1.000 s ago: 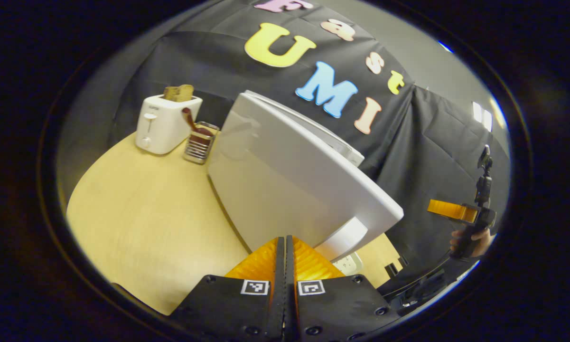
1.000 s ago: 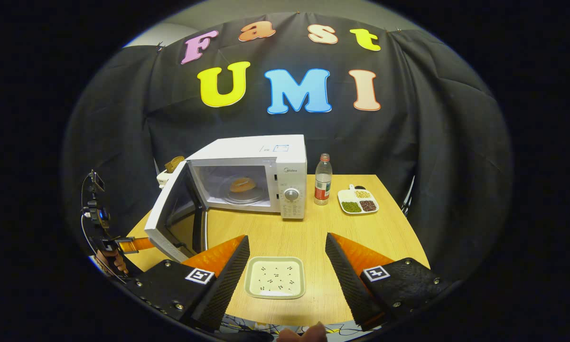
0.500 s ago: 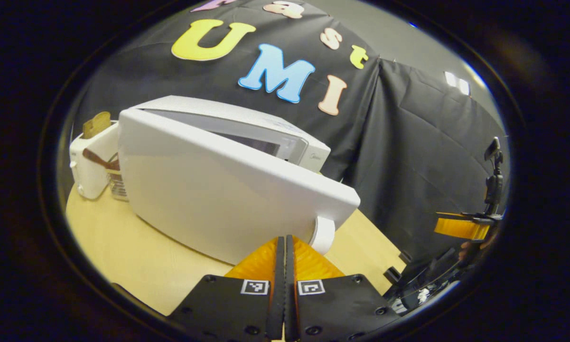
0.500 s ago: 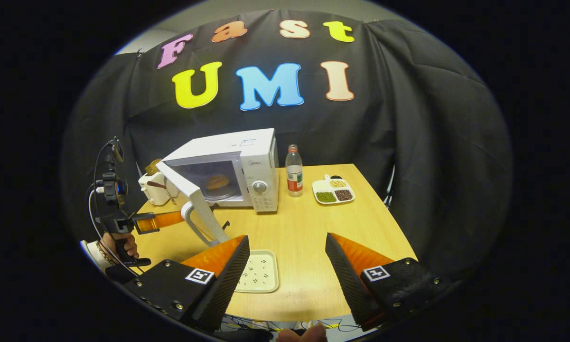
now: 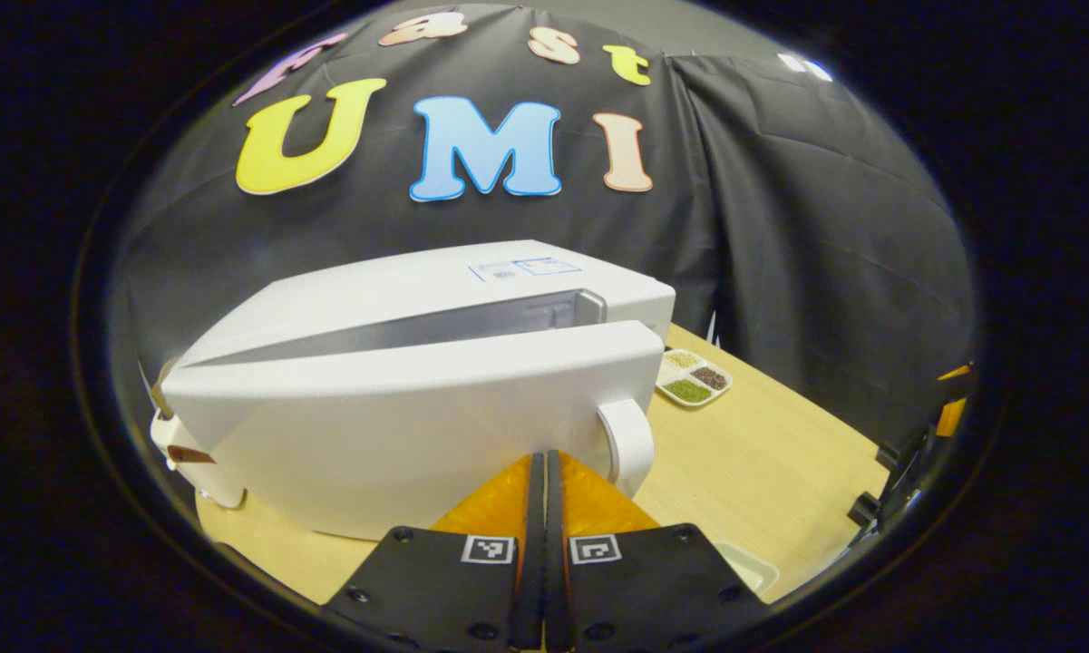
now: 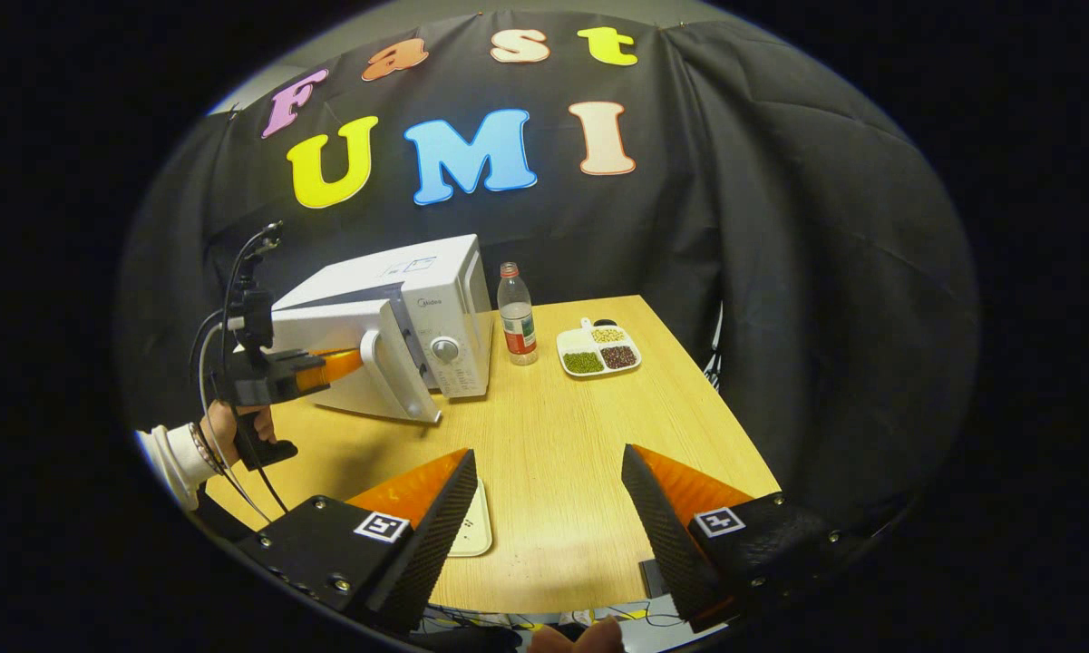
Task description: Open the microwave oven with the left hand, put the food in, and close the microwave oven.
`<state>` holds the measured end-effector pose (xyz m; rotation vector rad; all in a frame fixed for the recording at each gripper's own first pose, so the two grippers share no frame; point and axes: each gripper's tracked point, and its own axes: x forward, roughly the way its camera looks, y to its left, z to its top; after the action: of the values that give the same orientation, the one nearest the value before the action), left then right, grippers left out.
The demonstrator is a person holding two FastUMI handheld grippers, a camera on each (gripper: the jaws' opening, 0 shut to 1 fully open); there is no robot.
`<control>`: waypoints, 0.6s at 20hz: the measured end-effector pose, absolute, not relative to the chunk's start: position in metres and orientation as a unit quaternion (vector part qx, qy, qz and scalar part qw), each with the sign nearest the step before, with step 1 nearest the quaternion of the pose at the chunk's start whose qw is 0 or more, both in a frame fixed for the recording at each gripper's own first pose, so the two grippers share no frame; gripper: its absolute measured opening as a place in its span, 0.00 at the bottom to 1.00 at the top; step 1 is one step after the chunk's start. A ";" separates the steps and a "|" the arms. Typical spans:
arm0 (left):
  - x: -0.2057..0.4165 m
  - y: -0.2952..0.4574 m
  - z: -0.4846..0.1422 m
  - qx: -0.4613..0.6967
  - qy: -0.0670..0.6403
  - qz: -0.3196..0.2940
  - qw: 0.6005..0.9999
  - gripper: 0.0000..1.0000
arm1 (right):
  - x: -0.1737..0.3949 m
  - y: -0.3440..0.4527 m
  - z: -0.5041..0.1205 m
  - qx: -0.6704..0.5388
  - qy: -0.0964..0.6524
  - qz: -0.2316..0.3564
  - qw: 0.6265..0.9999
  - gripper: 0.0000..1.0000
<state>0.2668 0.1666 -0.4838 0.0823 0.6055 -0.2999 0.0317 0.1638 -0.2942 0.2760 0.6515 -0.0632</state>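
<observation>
Door has swung most of the way shut since a second ago; only a narrow wedge of gap is left along the top of the microwave [image 5: 471,299], and the food inside, seen earlier through the opening, is now hidden behind the door [image 5: 399,426]. Right view has drifted right too, with the tray sliding toward its left finger.

Left hand-held gripper [image 5: 545,472] has its fingers pressed together with nothing between them, tips against the door face just beside the handle [image 5: 628,444]. In the right gripper view the same left hand-held gripper [image 6: 331,365] is level, pointing at the door near the handle, held by a hand [image 6: 236,426] with a white sleeve and a bracelet at the wrist.

Right hand-held gripper [image 6: 549,476] is spread wide, holding nothing, hovering over the surface [image 6: 562,435] well apart from the microwave. Empty tray [image 6: 470,531] sits partly under its left finger.

Writing: small logo on the microwave's control panel and a sticker on its top, both too small to read.

Bottle [image 6: 516,316] stands just right of the microwave, with a divided dish of beans [image 6: 598,349] beyond.
</observation>
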 end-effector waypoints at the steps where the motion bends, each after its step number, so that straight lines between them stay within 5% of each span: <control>1: 0.278 0.168 -0.484 0.048 0.294 -0.139 0.944 0.08 | 0.035 0.163 -0.295 0.139 0.319 -0.033 0.937 0.98; 12: 0.319 0.144 -0.488 0.004 0.276 -0.139 0.951 0.08 | 0.052 0.159 -0.306 0.130 0.338 -0.031 0.932 0.98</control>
<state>0.3187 0.1435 -0.4880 0.0080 0.5608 -0.2836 0.0517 0.1587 -0.3059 0.2666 0.6909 -0.0637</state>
